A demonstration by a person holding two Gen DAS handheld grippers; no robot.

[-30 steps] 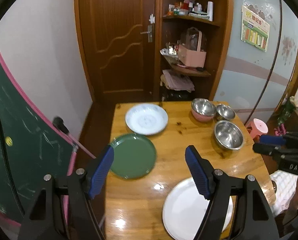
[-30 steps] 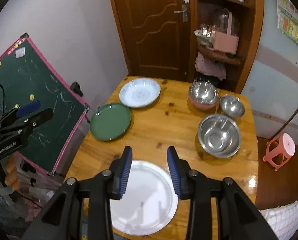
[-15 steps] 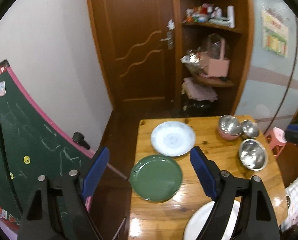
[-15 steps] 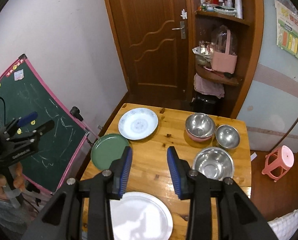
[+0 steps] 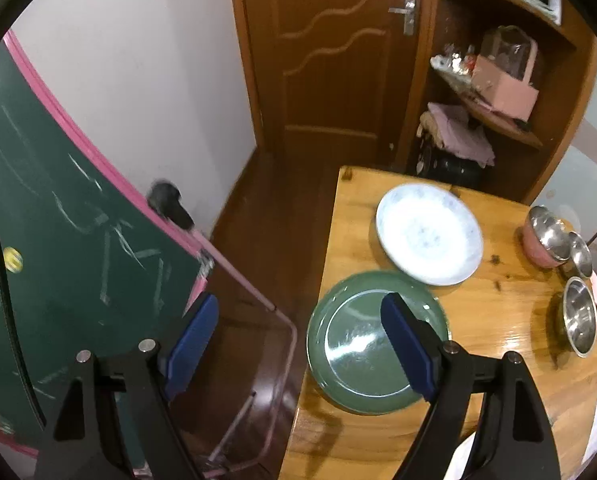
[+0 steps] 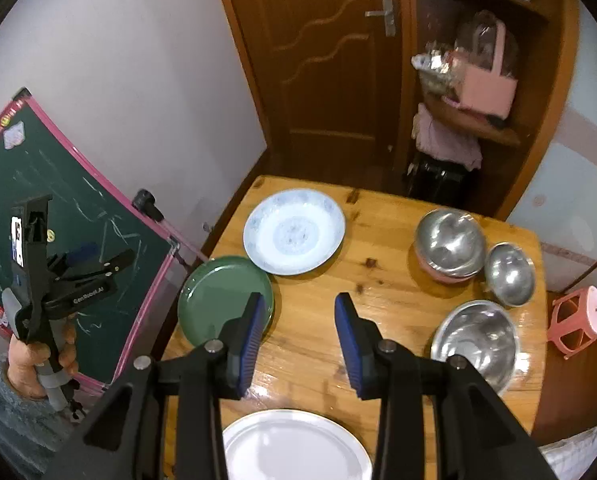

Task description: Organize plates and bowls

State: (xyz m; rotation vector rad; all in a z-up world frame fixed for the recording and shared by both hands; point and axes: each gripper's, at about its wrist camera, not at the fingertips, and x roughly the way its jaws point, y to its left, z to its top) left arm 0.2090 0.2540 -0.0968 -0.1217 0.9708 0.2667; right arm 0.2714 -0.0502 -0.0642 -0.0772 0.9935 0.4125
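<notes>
A wooden table [image 6: 386, 292] holds a green plate [image 6: 214, 300] at its left edge, a pale blue patterned plate [image 6: 294, 232] behind it and a white plate [image 6: 294, 446] at the front. Three steel bowls stand on the right: one in a pink bowl [image 6: 450, 246], a small one [image 6: 510, 274] and a large one [image 6: 476, 340]. My left gripper [image 5: 298, 344] is open and empty, off the table's left edge beside the green plate [image 5: 362, 344]; it also shows in the right wrist view [image 6: 98, 260]. My right gripper [image 6: 298, 340] is open and empty, high above the table's middle.
A green chalkboard with a pink frame [image 5: 58, 216] stands left of the table. A wooden door [image 6: 322, 60] and a shelf unit with a pink basket [image 6: 482, 92] are behind. A pink stool [image 6: 578, 322] stands on the floor at the right.
My left gripper has swung left off the table's edge, toward the chalkboard side. My right gripper has risen and pulled back. No dish has moved.
</notes>
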